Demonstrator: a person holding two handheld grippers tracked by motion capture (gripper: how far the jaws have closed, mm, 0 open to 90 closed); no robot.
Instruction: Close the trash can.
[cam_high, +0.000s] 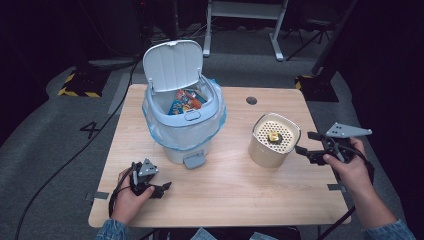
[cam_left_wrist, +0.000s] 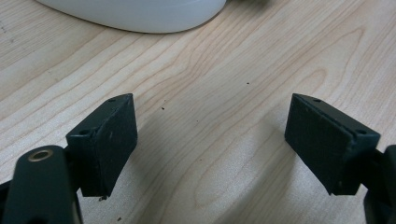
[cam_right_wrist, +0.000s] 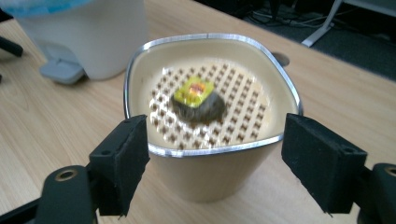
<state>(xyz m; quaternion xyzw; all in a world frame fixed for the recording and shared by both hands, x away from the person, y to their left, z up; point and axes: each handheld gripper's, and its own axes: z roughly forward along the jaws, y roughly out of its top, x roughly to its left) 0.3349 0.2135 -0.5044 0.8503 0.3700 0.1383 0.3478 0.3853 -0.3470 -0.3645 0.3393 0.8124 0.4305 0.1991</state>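
The right gripper (cam_high: 306, 144) hangs at the right side of the table (cam_high: 225, 200), its jaws spread apart and released, pointing at the beige container (cam_high: 272, 142). In the right gripper view the two black pads (cam_right_wrist: 122, 163) stand on either side of the container's near wall, level with its metal rim; whether they touch it cannot be told from the pictures, and nothing is clamped between them. The container stands upright on the right half of the table, well apart from the bin. A perforated insert sits inside it, and on that insert lies one small object with a yellow-green top (cam_right_wrist: 198, 99), near the middle.

The left gripper (cam_high: 162, 189) rests low over the front left part of the table, held in the person's left hand (cam_high: 129, 192). Its jaws are also wide open, with only bare wood between the two pads (cam_left_wrist: 109, 140); they grasp nothing.

Counted: two grippers, one beige container, one small object in it, one white pedal bin (cam_high: 184, 120). The bin stands at the rear left of the table with its lid raised, lined with a blue bag, and colourful wrappers (cam_high: 184, 101) lie inside. One grey pedal (cam_high: 194, 161) juts from its base toward the person
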